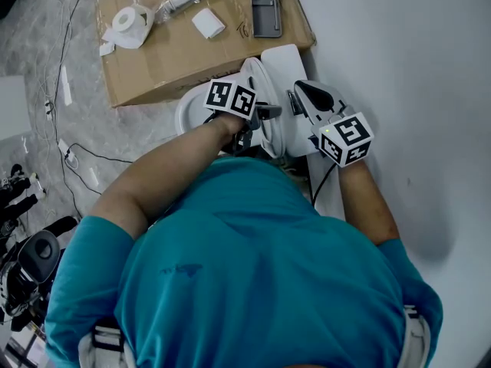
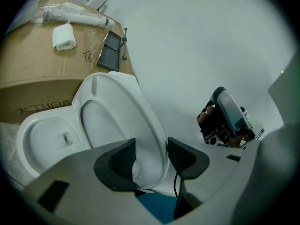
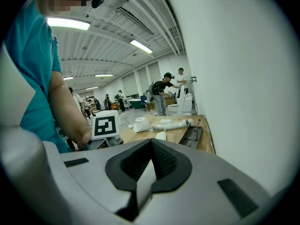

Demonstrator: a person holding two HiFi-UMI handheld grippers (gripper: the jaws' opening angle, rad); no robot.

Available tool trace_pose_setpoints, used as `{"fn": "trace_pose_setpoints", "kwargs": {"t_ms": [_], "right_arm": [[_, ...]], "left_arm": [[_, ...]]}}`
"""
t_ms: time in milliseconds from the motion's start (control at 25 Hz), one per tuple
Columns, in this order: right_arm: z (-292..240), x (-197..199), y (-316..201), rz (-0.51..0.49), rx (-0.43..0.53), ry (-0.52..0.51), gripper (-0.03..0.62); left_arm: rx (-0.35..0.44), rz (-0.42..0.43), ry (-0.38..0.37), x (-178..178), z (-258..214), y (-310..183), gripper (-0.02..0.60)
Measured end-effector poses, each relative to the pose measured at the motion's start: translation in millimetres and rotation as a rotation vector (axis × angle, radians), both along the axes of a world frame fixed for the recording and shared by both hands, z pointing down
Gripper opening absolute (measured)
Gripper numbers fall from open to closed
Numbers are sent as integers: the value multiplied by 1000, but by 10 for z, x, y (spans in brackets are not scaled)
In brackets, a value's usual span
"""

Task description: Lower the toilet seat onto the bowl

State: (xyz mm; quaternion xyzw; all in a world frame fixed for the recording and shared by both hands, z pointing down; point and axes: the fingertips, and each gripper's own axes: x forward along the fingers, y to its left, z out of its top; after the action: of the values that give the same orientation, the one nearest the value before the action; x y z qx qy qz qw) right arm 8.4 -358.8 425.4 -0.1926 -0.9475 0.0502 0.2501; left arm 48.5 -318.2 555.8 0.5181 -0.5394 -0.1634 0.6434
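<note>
The left tongs [image 2: 151, 153] are clenched on the lower rim of the toilet seat [image 2: 117, 111]. One dark textured pad is laid on its inner face and the other on its outer edge. The right tongs [image 3: 151, 146] are closed, with the pad tips pressed together. A pale sliver is seen between the pads lower down, and what it is cannot be told. These tongs are held apart from the seat, near the white wall [image 2: 201, 41].

The seat is raised and tilted, and it is not laid on the bowl [image 2: 29, 125]. It is a smooth, glossy white oval with a sunken middle. In the left gripper view it is seen just to the right of the bowl. The bowl is open. Its inside is smooth and white, and only a small dark mark is seen low in it.

Behind the bowl a closed cardboard box [image 2: 37, 86] is placed against the wall. On its flat brown top are laid a white tube [image 2: 82, 18] wrapped in a clear bag, a small white block [image 2: 63, 36] and a flat dark grey tray [image 2: 109, 56]. A roll of white tape [image 1: 126, 19] is also seen there in the head view. The floor [image 1: 38, 60] beside the box is grey and marbled.
</note>
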Motion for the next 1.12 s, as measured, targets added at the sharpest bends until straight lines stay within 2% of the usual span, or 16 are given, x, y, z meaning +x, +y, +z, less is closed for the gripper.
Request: {"fn": "trace_pose_setpoints", "kwargs": {"t_ms": [440, 800, 1120], "right_arm": [[-5, 4, 56, -7, 2, 2, -11], [-9, 34, 69, -8, -1, -1, -11], [-13, 24, 60, -8, 2, -5, -11]], "left_arm": [[21, 11, -35, 19, -13, -103, 221], [70, -3, -51, 13, -20, -23, 221], [38, 31, -61, -7, 1, 10, 222]]}}
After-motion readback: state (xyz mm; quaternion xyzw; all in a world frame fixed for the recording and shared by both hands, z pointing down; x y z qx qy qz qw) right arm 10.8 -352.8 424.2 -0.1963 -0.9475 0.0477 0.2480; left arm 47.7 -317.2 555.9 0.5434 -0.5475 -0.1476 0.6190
